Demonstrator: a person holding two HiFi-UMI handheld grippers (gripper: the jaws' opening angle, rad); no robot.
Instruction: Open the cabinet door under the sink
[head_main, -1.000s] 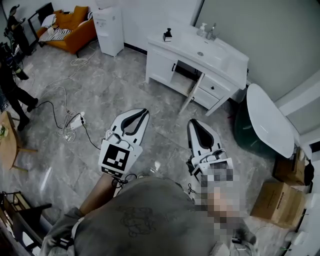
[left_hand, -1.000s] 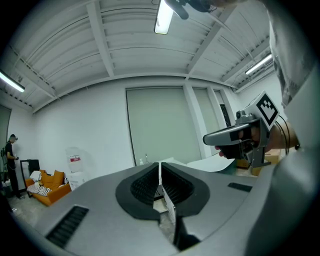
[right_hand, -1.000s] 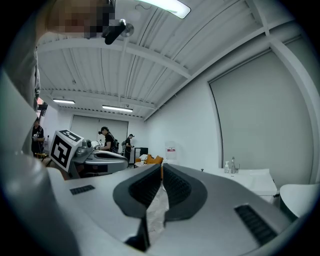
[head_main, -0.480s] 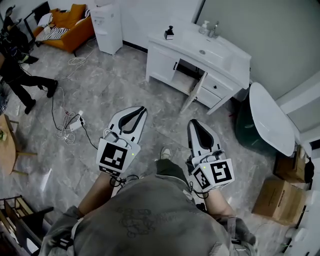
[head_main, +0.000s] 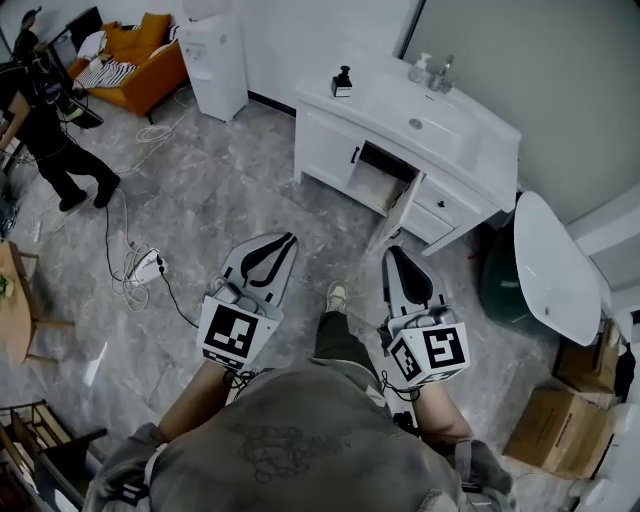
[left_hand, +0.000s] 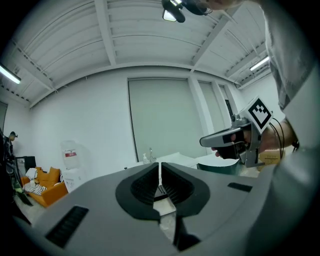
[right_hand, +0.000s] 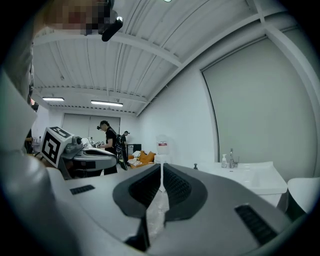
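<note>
The cabinet door (head_main: 398, 212) under the sink (head_main: 415, 123) already stands swung out below the counter's front edge, well ahead of the left gripper (head_main: 287, 239) and right gripper (head_main: 393, 252), whose fingers (right_hand: 177, 187) are clenched on nothing; it looks like a light, stiff panel, probably best taken by its free edge.

The sink cabinet (head_main: 325, 145) stands against the back wall (head_main: 310, 35), its door (head_main: 400, 212) swung out at the front, below the sink (head_main: 420, 112). A bottle (head_main: 425, 68) sits behind the sink on the cabinet's top. A water dispenser (head_main: 215, 55) stands left of the cabinet, a sofa (head_main: 150, 60) farther left, cardboard boxes (head_main: 555, 425) well to its right. The left tongs (head_main: 288, 238) and the right tongs (head_main: 394, 251) hang side by side before it.
</note>
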